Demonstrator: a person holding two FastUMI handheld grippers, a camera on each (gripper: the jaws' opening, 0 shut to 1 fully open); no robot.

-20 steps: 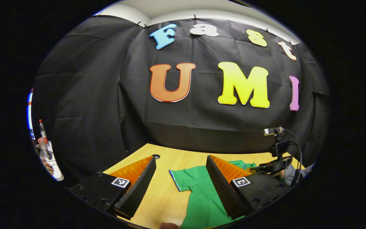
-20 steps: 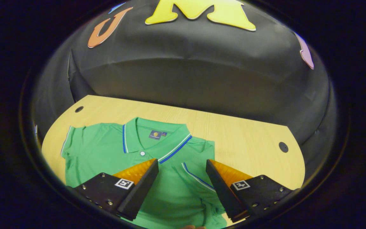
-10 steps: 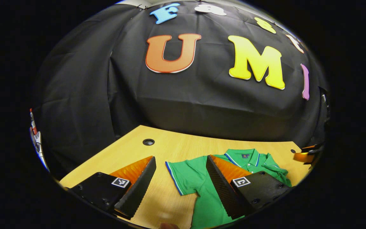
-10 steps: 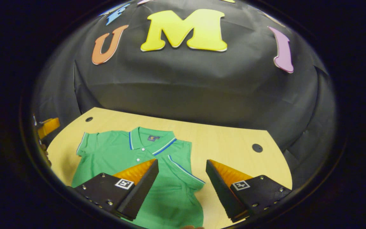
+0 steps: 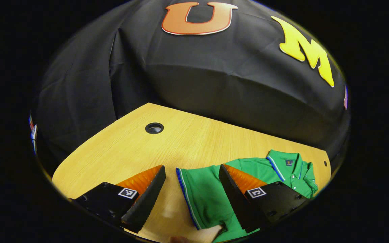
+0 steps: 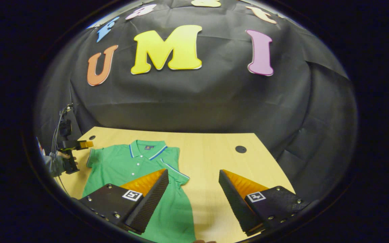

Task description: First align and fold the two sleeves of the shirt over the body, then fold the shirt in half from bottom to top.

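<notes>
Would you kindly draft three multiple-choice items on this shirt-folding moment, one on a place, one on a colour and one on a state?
1. Where does the green polo shirt lie?
A. flat on the wooden table
B. hanging on the booth wall
C. held in the air

2. What colour trims its collar?
A. red and black
B. blue and white
C. yellow

3. How do the left tongs stand?
A. shut on the cuff
B. open, with the outspread sleeve seen between the fingers
C. shut on the collar

Key: 1 A, it rests spread on the tabletop; 2 B, the stripes edge the collar; 3 B, the fingers stand wide apart in the left gripper view.
</notes>
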